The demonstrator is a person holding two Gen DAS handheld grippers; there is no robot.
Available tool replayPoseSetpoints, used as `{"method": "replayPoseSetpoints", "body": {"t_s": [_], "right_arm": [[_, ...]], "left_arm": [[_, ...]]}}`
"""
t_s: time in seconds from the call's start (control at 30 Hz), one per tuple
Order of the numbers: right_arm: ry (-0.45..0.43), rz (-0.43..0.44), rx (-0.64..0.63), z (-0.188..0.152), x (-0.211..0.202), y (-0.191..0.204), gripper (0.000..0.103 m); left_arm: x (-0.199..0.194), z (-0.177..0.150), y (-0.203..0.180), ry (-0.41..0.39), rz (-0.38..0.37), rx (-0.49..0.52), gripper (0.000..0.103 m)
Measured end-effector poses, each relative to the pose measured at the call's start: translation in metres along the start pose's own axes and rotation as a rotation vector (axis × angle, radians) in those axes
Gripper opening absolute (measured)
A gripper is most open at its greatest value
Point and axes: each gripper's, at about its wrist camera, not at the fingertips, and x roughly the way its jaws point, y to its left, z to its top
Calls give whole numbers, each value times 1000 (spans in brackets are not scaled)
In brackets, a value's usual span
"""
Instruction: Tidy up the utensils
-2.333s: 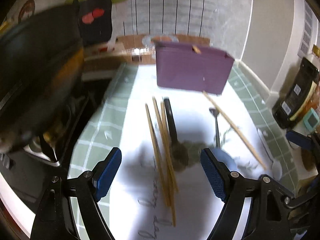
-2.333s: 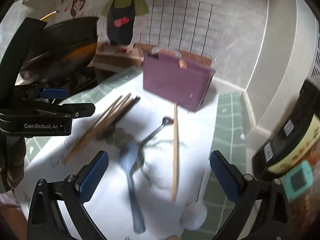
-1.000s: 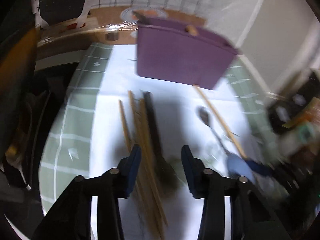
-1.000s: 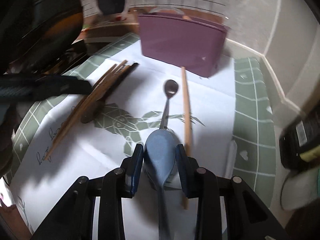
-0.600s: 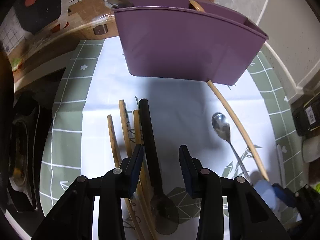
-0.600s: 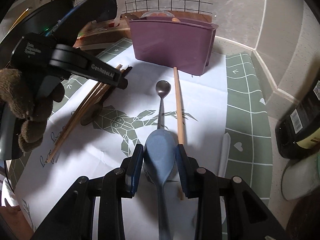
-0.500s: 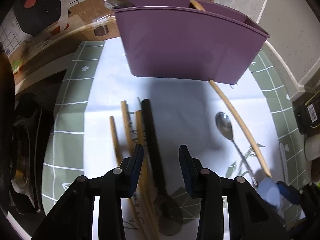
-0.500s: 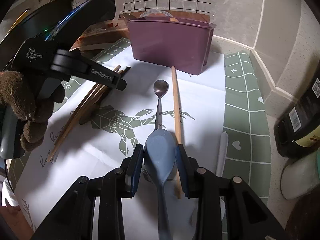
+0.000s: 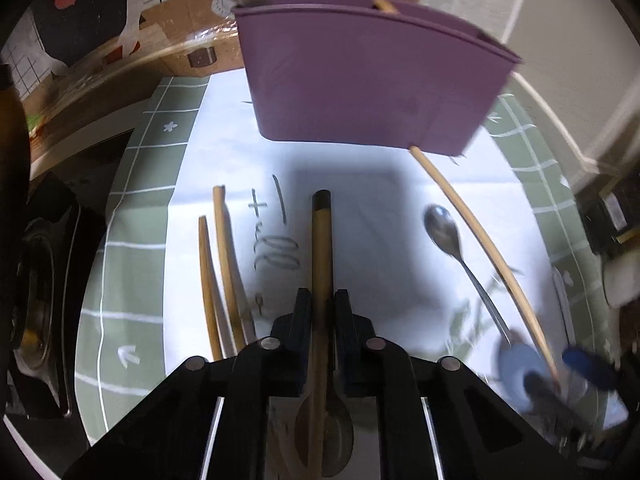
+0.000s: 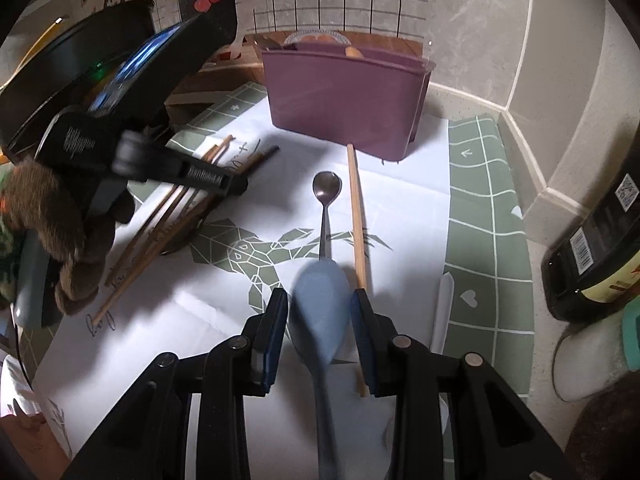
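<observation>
We record a purple utensil caddy [image 10: 344, 100], a blue spoon [image 10: 320, 308], tan chopsticks [image 9: 224, 264], and a green white-gridded mat [image 10: 484, 220].

Both wrist views low over the mat, facing the purple caddy [image 9: 360, 80] (shared, near)

The holder [image 9: 372, 76] looks like smooth matt purple plastic. The chopsticks [image 9: 224, 264] are pale matt wood; the spoon [image 9: 444, 228] is shiny metal. The blue spoon [image 10: 320, 304] has a dull plastic look. White paper [image 10: 400, 208] with a printed pattern lies on a green checked mat [image 10: 488, 220].
</observation>
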Motion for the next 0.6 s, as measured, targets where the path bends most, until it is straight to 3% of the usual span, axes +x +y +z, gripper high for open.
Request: {"method": "replayPoseSetpoints", "body": {"t_s": [0.43,0.6], "right_arm": [[1,22,-14,3,-3,3,28],[7,28,-20,5,0,5,28]], "left_arm": [[-65,-78,26,-68,-124,-62,11],[-74,-88,42,-93,-176,-121,11]]}}
